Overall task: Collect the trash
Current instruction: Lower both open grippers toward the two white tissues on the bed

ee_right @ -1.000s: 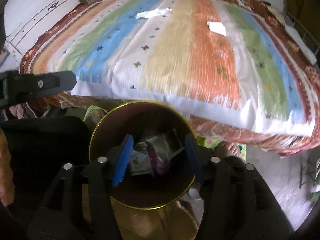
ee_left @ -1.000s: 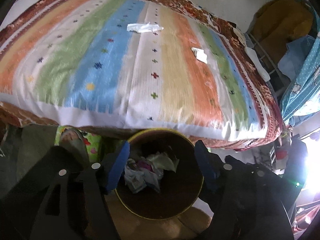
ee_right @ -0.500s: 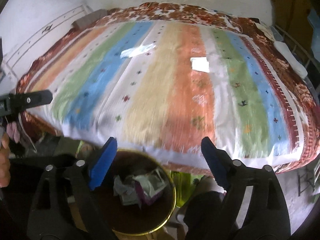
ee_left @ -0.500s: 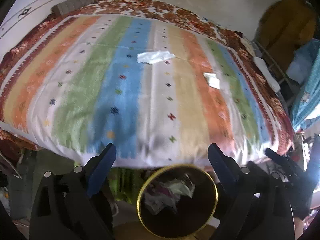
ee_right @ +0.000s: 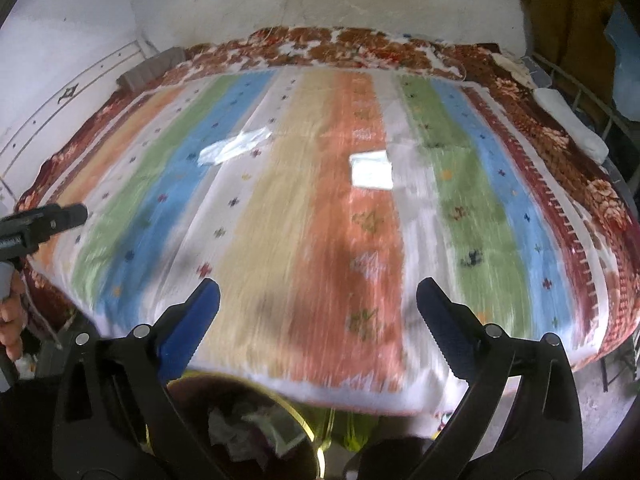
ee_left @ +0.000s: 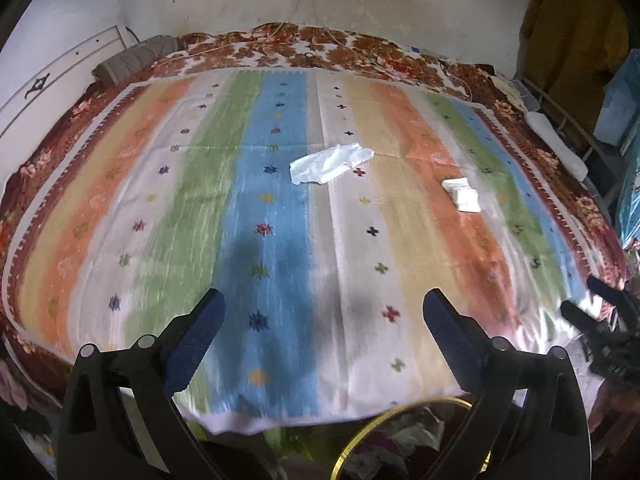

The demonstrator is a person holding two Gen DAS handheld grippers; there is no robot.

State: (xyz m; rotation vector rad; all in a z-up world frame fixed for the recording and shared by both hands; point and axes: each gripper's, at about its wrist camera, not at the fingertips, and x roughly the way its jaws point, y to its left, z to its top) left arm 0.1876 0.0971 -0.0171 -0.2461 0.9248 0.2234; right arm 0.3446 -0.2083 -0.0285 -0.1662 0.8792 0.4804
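Two white bits of trash lie on a striped bedspread (ee_left: 280, 240): a long crumpled tissue (ee_left: 330, 163) near the middle and a small folded paper (ee_left: 462, 194) to its right. The right wrist view shows the same tissue (ee_right: 234, 146) and folded paper (ee_right: 371, 170) on the bedspread (ee_right: 320, 220). A round bin with a gold rim (ee_left: 356, 438) holds crumpled trash at the bed's near edge, and its rim (ee_right: 302, 420) shows there too. My left gripper (ee_left: 324, 320) hangs over the near bedspread, jaws still opening, nothing between them. My right gripper (ee_right: 318, 308) likewise, jaws opening and empty.
A brown floral blanket (ee_left: 320, 46) covers the bed's far end by a stained wall. A grey roll (ee_left: 136, 58) lies at the far left corner. A metal rack (ee_left: 560, 120) with white cloth and hanging clothes stand on the right. A hand (ee_right: 10, 320) shows at left.
Both grippers have risen from over the bin and moved forward over the bed, their jaws spreading wide. The bin has slipped to the bottom edge of both views.
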